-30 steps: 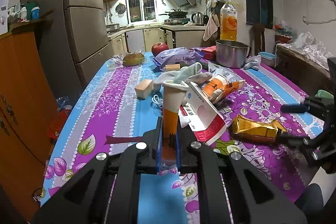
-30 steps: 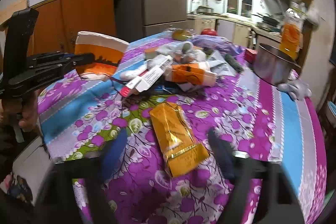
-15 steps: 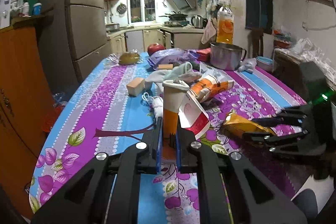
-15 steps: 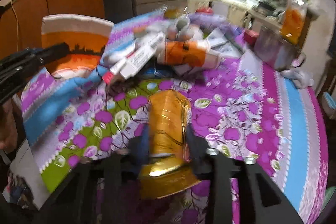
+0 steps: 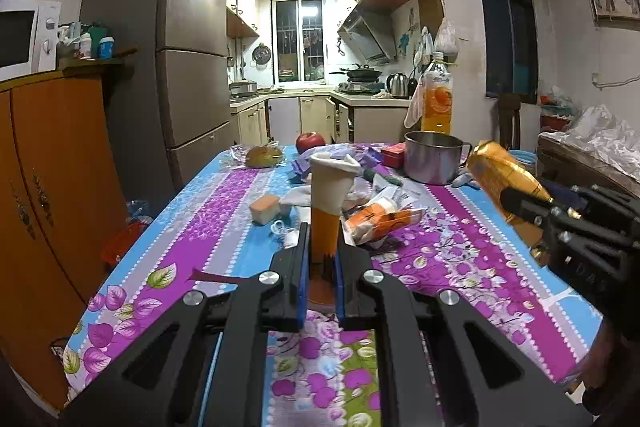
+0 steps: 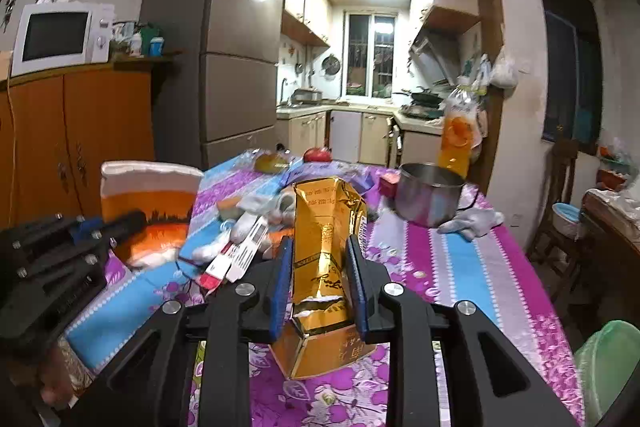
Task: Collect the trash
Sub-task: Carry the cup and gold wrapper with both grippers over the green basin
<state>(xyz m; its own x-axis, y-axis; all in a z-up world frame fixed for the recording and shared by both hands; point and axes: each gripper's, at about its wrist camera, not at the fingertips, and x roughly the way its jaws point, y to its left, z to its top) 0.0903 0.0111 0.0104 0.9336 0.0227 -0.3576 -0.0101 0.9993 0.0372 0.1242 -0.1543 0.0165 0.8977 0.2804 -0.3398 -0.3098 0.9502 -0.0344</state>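
Note:
My left gripper (image 5: pixel 322 239) is shut on a flattened orange-and-white paper cup (image 5: pixel 326 203) and holds it upright above the near end of the table. The cup also shows in the right wrist view (image 6: pixel 150 203), held by the left gripper (image 6: pixel 120 223). My right gripper (image 6: pixel 320 259) is shut on a shiny gold foil packet (image 6: pixel 326 251), lifted off the table. The packet also shows at the right of the left wrist view (image 5: pixel 502 183). More trash lies mid-table: an orange wrapper (image 5: pixel 380 221) and a red-and-white carton (image 6: pixel 236 259).
The table has a purple and blue flowered cloth (image 5: pixel 224 227). On it stand a steel pot (image 5: pixel 434 163), an orange juice bottle (image 5: pixel 437 99), an apple (image 5: pixel 310 143), a sponge (image 5: pixel 265 209) and a grey glove (image 6: pixel 470 221). An orange cabinet (image 5: pixel 52 179) and fridge (image 5: pixel 188 67) stand left.
My right gripper closed on the gold packet and lifted it off the table. Both grippers rose and tilted up, the left still holding the cup.

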